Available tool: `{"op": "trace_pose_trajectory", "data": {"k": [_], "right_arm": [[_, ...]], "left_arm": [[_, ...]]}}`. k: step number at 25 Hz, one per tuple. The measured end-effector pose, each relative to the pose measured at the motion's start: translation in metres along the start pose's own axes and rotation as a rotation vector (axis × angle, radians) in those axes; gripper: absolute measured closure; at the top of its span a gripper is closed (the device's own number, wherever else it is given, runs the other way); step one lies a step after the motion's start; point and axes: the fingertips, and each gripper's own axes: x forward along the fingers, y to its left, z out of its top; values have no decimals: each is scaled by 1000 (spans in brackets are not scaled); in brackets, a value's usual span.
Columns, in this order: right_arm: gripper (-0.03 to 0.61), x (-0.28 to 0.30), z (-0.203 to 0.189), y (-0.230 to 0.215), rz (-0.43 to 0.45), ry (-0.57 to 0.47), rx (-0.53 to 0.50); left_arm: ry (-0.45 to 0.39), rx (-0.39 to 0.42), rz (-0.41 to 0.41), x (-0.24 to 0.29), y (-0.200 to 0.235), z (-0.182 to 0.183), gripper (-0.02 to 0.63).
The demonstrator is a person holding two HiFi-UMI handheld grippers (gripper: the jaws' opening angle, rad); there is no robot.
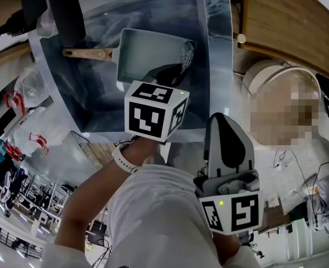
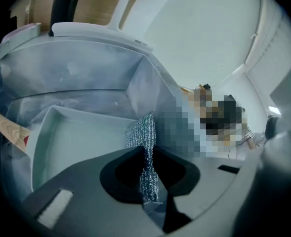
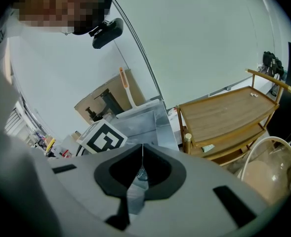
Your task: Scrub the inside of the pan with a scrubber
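One pale green square pan [image 1: 144, 52] with a wooden handle [image 1: 89, 53] lies in the grey tub [image 1: 214, 43]. The left gripper [image 1: 172, 73] pinches a metal mesh scrubber [image 1: 186, 54] at the pan's right edge. The right gripper [image 3: 142, 154], jaws together on nothing, hangs outside the tub.

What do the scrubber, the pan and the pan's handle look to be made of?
The scrubber looks like knitted metallic mesh, with silvery, glinting strands. The pan has a smooth, matte, pale grey-green coating, probably over metal, though the base material doesn't show. The handle seems to be wood, with a light tan, unpainted look.
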Motion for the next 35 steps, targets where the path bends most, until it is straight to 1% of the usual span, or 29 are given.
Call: {"op": "trace_pose_trajectory", "data": {"k": [6,13,20,24,28,30,35], "right_arm": [[571,-2,0,1,-5,-4,15],[571,-6,-10,3,-9,2,22],[571,-13,-17,10,-12,-1,20],[571,-15,-18,17,-11,-6,10],[571,-13,-23,23,-5,-2,-1],[571,-13,-26,26,0,4,-4],[571,-12,-23,36,9,3,-20]], "left_arm": [[42,29,-41,10,-9,-4,551],[90,33,-68,5,-9,-18,551],[102,60,-80,-4,-14,-35,551],[76,72,-69,-9,-8,-34,551],[58,95,-46,-18,6,-33,552],[52,94,-35,-22,14,-33,552],[40,92,21,-34,45,-32,554]]}}
